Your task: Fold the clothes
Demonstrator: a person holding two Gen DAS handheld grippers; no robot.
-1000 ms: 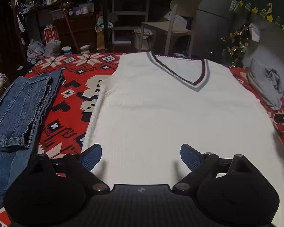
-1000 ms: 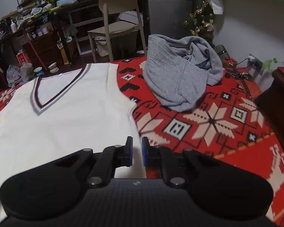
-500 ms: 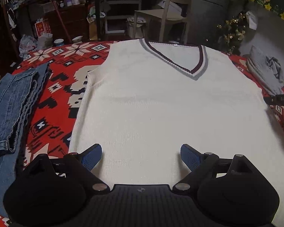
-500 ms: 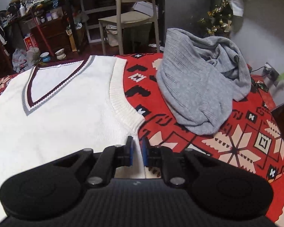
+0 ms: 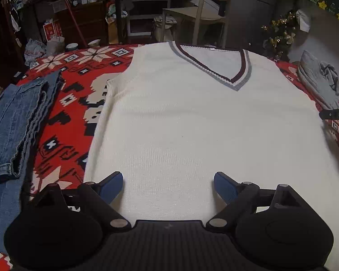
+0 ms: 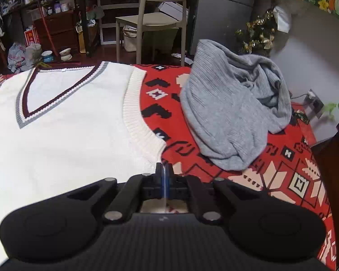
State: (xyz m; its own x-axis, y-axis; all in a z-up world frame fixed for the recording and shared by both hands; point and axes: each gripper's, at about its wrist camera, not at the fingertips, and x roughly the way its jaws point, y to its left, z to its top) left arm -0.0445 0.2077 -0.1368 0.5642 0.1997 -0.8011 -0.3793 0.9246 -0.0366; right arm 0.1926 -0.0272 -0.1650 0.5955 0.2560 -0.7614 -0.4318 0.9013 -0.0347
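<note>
Lying flat on the patterned counter [image 5: 74, 103], the white vest [image 5: 192, 124] faces up. Left gripper [image 5: 168, 184] jaws spread above its hem; right gripper [image 6: 164, 171] jaws pressed together at its armhole edge. Risk: a thin pinch slipping, wrinkling the knit.

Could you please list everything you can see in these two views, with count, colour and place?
vest: 1, white with maroon-and-grey V-neck, flat in the middle of the blanket
blanket: 1, red with white and black pattern, under all the clothes
jeans: 1, blue, folded, left of the vest
sweater: 1, grey, crumpled, right of the vest
chair: 1, beige, beyond the blanket
small tree: 1, gold decorations, far right
shelves: cluttered, dark, background
left hand-held gripper: 1, black with blue pads, open over the vest's lower part
right hand-held gripper: 1, black, shut at the vest's right edge
</note>
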